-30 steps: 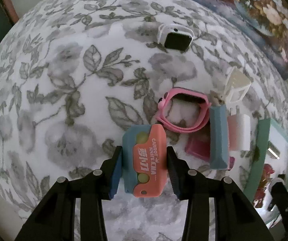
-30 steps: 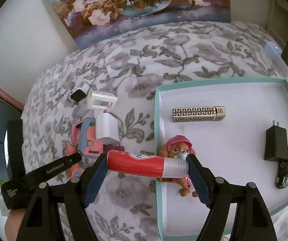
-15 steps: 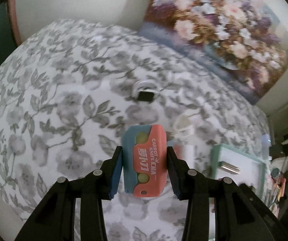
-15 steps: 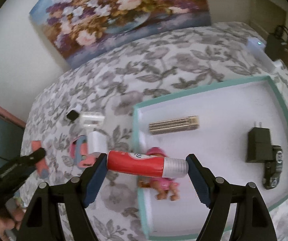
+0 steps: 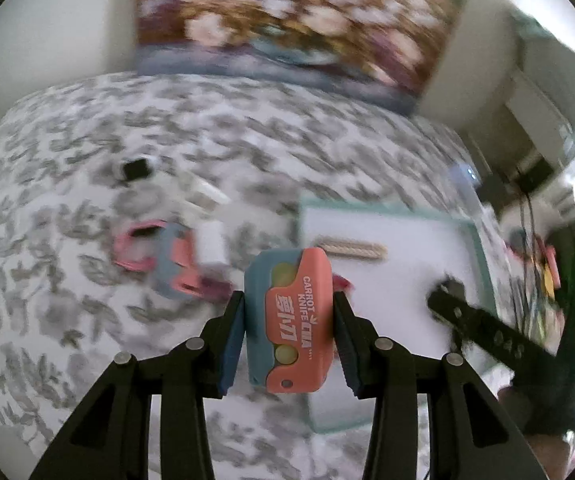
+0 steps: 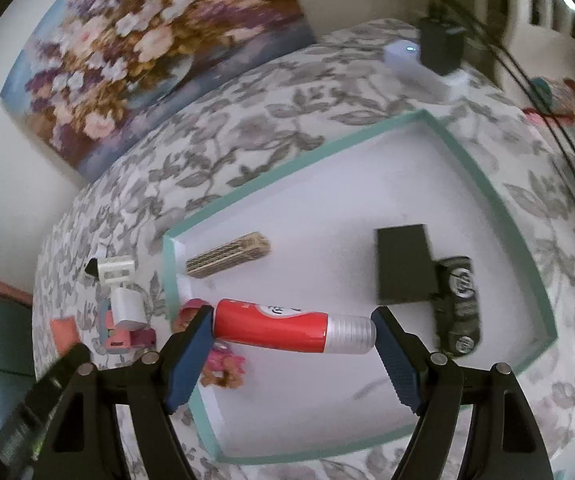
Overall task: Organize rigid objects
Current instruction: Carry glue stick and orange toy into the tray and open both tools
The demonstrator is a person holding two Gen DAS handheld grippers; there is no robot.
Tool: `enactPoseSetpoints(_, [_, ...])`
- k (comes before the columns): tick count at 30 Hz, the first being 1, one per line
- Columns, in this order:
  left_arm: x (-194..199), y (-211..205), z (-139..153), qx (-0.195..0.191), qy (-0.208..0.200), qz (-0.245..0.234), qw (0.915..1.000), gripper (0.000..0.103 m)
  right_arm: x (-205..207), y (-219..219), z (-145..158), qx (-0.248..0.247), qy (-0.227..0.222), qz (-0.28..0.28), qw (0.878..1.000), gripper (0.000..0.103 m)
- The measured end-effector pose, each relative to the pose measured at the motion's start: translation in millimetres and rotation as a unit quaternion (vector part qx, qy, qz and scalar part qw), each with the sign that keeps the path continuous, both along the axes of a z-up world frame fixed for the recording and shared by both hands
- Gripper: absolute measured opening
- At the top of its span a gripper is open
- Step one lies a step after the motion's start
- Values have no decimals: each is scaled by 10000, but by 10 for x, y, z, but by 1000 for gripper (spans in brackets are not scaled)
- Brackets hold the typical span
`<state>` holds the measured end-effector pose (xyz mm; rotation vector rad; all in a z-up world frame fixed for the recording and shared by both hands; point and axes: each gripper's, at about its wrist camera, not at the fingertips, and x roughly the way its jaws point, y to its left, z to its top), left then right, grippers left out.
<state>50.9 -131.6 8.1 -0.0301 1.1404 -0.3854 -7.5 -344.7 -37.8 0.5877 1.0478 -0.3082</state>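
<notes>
The red tube [image 6: 283,326] with a silver cap lies crosswise between the jaws of the right gripper [image 6: 293,340], clamped at its two ends. It hangs in the air above the near-left part of the teal-rimmed tray [image 6: 499,208]. I judge it is held by the ends so that it can go down flat on the white floor of the tray.

The left gripper [image 5: 289,324] has its jaws pressed on the two long sides of the orange and blue carrot knife [image 5: 289,320], which stands upright between them, also in the air, over the left edge of the tray. The side grip keeps the flat toy from turning.

Inside the tray there are already a patterned bar [image 6: 227,260] near the left wall, a black charger [image 6: 403,264] and, touching it, a dark toy car [image 6: 457,304]. A pink toy dog [image 6: 223,364] lies just under the tube, partly hidden. The free space is in the middle and near side, so both held things probably go there.

Outside, on the flowered bed cover [image 6: 247,128], a white plug [image 6: 127,304], a clear box [image 6: 115,270] and pink things [image 5: 139,244] are not yet sorted. The left view is blurred.
</notes>
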Motion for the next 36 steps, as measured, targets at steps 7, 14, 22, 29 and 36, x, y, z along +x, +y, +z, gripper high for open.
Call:
enactPoseSetpoints(7, [-291, -430, -182, 253, 237, -552, 9979, 44, -219, -100, -17, 54, 40, -152, 9999, 81])
enactPoseSetpoints(14, [-467, -631, -322, 610, 240, -745, 9951, 44, -315, -76, -99, 33, 198, -113, 9997, 81])
enactPoseSetpoints(22, [-397, -668, -509, 878, 532, -776, 9917, 44, -263, -74, -228, 27, 424, -15, 9991, 81])
enactPoseSetpoints(29, [-382, -740, -507, 907, 547, -870, 9906, 44, -237, -78, -264, -27, 501, 25, 9987, 81])
enactPoseSetpoints(36, [-334, -751, -655, 1076, 722, -813, 9882, 44, -213, -50, -332, -66, 640, 70, 9979, 81])
